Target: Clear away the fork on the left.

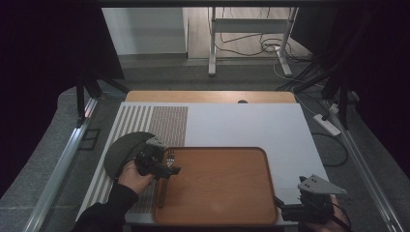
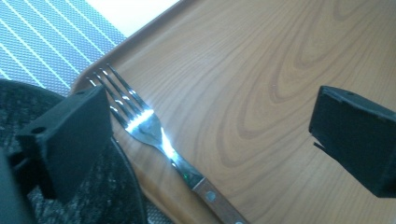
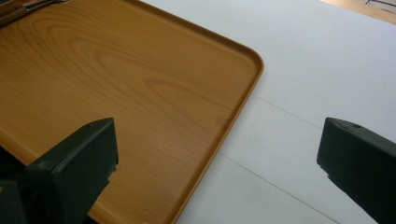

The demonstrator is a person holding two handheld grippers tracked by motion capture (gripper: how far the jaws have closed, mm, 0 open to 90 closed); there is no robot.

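A fork with a wooden handle lies flat along the left side of a brown wooden tray, tines pointing away from me. My left gripper hovers just over the fork's head, open. In the left gripper view the fork lies loose on the tray between the wide-apart jaws of the left gripper, and neither pad touches it. My right gripper stays at the tray's near right corner. In its own view the right gripper is open and empty, straddling the tray's right rim.
A dark round plate rests on a striped placemat left of the tray, under my left hand; its speckled rim touches the tray's left edge. A white table sheet stretches beyond and to the right of the tray.
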